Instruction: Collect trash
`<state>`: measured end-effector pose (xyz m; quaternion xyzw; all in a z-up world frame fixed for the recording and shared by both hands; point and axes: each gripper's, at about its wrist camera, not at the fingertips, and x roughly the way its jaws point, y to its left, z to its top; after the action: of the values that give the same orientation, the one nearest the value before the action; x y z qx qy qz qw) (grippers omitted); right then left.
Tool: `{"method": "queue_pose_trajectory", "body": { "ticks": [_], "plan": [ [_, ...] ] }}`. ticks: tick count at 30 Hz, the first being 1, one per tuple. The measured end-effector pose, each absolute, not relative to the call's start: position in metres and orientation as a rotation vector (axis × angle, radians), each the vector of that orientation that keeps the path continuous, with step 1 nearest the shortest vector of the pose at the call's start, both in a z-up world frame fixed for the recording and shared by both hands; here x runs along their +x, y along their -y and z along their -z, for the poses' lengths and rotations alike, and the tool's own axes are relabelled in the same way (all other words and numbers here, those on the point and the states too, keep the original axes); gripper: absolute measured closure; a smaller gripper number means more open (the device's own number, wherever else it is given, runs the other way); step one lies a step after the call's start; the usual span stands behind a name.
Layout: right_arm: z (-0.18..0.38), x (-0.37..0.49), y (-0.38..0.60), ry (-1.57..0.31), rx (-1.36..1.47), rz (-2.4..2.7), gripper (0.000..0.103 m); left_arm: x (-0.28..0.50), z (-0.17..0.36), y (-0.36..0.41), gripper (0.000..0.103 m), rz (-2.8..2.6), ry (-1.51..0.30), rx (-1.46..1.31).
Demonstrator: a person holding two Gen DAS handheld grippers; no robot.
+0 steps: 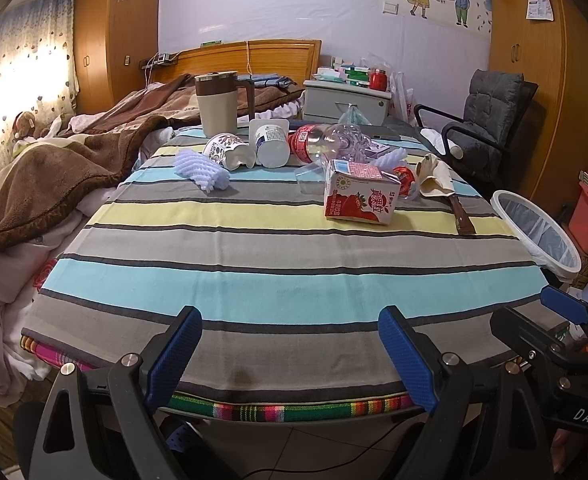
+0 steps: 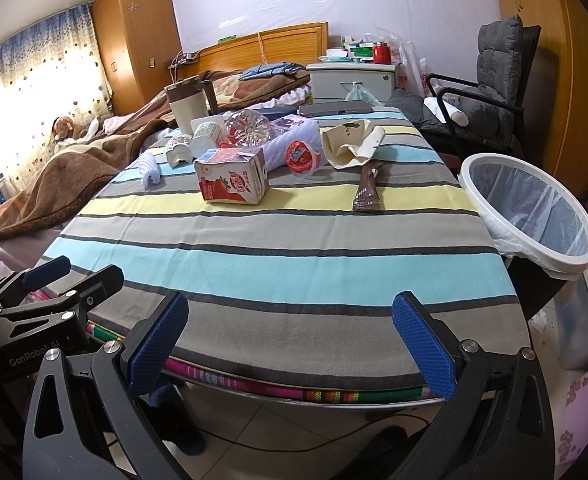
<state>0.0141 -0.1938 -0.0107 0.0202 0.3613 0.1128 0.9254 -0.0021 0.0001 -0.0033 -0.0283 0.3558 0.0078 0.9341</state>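
Milk carton [image 1: 359, 193] mid-table, well beyond both grippers' wide-apart, empty jaws at the near edge.

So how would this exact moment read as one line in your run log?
stage: before first pick | left tool: open, empty | right tool: open, empty | milk carton: on table | trash bin: beside table's right edge

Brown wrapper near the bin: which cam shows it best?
Right wrist: the brown wrapper lies in full view, whole length visible on the striped cloth. Left wrist shows it only as a foreshortened strip at the table edge.
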Motion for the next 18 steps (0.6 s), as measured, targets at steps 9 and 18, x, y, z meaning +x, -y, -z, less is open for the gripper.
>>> {"method": "queue_pose_trajectory", "body": {
  "ticks": [9, 18],
  "plan": [
    [0.0099, 0.0131, 0.1926, -0.741, 0.039, -0.231, 0.000, -0.0035, 0.0041, 0.0023, 0.013, -0.015, -0.723, -0.062],
    [0.0094, 0.0137, 0.1944, -0.738, 0.047, -0.228, 0.000, -0.0017, 0.0003, 0.0025, 0.013, -0.007, -0.724, -0.061]
  ]
}}
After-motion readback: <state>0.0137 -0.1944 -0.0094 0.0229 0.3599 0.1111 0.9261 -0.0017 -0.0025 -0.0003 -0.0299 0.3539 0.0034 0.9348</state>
